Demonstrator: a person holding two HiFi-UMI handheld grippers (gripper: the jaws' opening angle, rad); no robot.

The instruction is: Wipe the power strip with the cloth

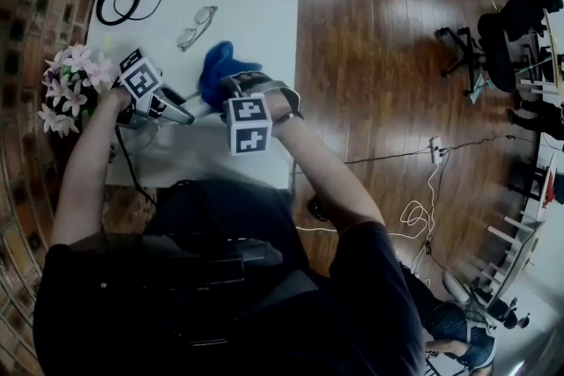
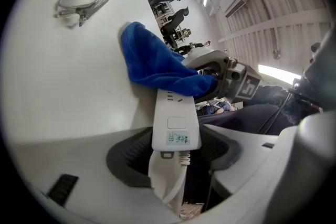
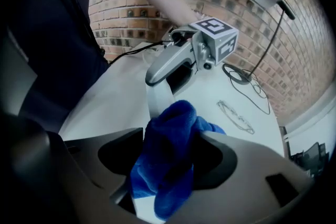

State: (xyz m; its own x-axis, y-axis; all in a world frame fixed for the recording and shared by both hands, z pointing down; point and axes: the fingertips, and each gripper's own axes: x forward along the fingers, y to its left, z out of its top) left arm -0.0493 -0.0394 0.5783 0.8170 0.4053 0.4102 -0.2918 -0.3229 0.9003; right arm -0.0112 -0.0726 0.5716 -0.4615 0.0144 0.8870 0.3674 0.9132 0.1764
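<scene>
Wiping is in hand: your left tongs (image 2: pixel 176 148) clamp the cord end of the power strip (image 2: pixel 176 113) over the bench (image 2: pixel 63 76). Your right tongs (image 3: pixel 170 161) stand wide, with the blue cloth (image 3: pixel 173 123) loose between them on the strip. Next, pinch the cloth and draw it along. Glasses (image 1: pixel 196 26) and flowers (image 1: pixel 70 88) sit near, but neither blocks the stroke.

Illegible label (image 2: pixel 177 138) on power strip (image 2: pixel 176 113)

Bunched blue cloth (image 2: pixel 157 63) apparently drapes one end of the white power strip (image 2: pixel 176 120).
</scene>
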